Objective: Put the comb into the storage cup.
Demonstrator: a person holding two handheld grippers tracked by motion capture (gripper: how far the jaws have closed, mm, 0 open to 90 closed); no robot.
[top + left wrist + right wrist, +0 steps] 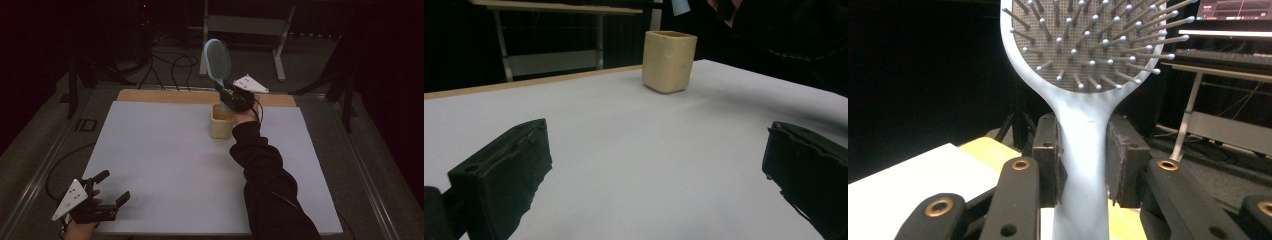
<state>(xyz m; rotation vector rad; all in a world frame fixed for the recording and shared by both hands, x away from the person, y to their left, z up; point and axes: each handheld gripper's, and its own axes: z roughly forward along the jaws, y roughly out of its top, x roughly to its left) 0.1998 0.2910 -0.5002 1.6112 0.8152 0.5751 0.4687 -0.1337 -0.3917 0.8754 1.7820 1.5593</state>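
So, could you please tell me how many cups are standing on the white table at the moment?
1. The beige cup stands toward the far edge of the white table, just below the hairbrush held upright in the right tongs.

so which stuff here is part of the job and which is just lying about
In the job:
- light blue hairbrush, clamped by its handle in the right gripper
- beige square cup under it

Lying about:
- left gripper, open, idle
- metal stand behind the table
- floor cables
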